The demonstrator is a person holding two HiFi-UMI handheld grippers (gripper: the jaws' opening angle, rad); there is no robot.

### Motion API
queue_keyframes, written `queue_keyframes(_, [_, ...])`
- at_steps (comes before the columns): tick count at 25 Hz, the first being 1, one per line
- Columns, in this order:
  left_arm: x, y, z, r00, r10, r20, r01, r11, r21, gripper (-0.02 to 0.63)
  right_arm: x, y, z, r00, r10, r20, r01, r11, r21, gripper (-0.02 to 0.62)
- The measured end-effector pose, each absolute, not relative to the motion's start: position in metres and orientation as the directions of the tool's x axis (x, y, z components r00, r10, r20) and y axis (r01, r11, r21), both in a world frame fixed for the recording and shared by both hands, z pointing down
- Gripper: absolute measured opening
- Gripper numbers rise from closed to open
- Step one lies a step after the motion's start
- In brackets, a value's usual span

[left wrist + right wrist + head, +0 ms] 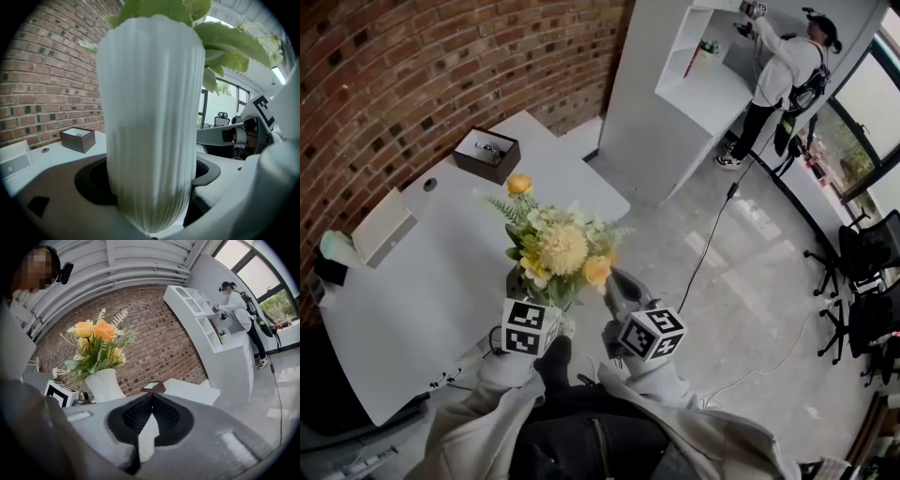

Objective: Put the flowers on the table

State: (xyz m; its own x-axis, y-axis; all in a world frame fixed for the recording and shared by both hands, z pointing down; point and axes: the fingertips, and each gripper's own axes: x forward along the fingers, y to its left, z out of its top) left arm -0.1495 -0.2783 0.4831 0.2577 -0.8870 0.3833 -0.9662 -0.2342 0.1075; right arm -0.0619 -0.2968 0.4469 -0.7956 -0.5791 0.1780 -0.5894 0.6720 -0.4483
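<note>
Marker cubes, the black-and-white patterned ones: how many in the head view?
2. One black-and-white marker cube rides on the left gripper, which holds the white ribbed vase of flowers; the other rides on the right gripper, beside it. None seems hidden.

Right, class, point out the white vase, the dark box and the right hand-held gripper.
white vase (150, 117), left gripper view, ribbed body.
dark box (478, 167), head view, near wall.
right hand-held gripper (152, 397), right gripper view, between closed fingertips.

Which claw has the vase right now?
The left claw, shut around the white ribbed vase of yellow and orange flowers. The right claw beside it is shut too, but with nothing between its jaws.
</note>
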Motion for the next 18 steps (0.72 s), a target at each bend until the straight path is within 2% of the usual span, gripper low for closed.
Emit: queue_keyframes(18, [-0.200, -0.441, 0.497, 0.302, -0.849, 0.433, -0.953, -0.271, 0.132, 0.440, -0.120, -0.449, 0.434, -0.761, -0.627, 0.165, -0.639, 0.683, -0.354, 0.000])
